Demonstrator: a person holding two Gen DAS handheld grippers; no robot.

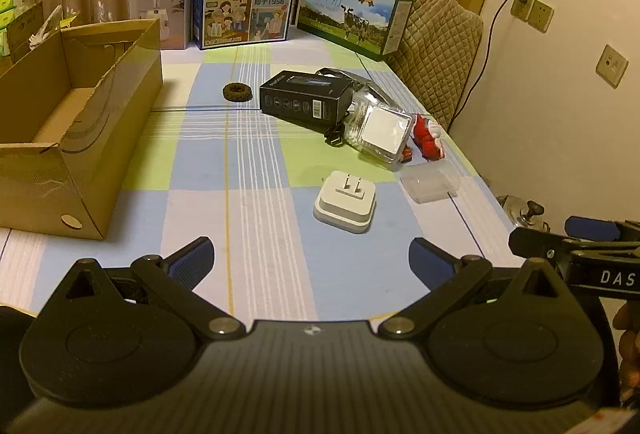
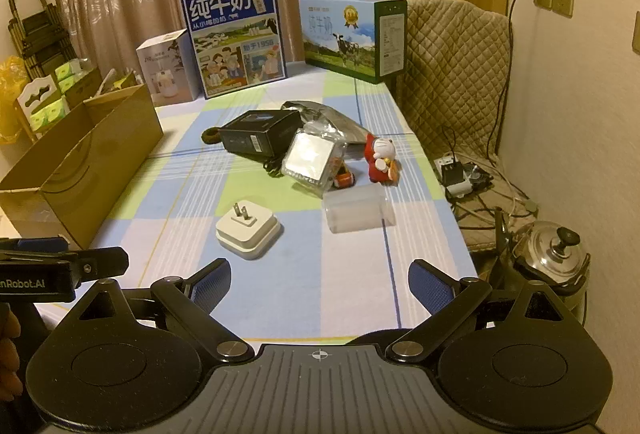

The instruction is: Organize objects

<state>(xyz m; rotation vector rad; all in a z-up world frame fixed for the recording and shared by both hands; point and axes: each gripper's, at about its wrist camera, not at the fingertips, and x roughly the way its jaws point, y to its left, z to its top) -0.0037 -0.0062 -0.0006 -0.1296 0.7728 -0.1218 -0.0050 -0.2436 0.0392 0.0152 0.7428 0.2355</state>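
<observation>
table (image 1: 248,162) with checked cloth. open cardboard box (image 1: 80,114) at its left edge, nothing seen inside. well to its right a cluster: black box (image 1: 306,98) touching clear case (image 1: 380,134), red toy (image 2: 380,158) just beside. white plug (image 1: 346,202) lies nearer, prongs up, beside small clear tub (image 2: 358,210). left gripper (image 1: 312,262) and right gripper (image 2: 320,286): fingers spread apart, holding nothing.

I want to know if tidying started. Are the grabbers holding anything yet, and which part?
Nothing is held. The left gripper and right gripper are both open and empty above the table.
</observation>
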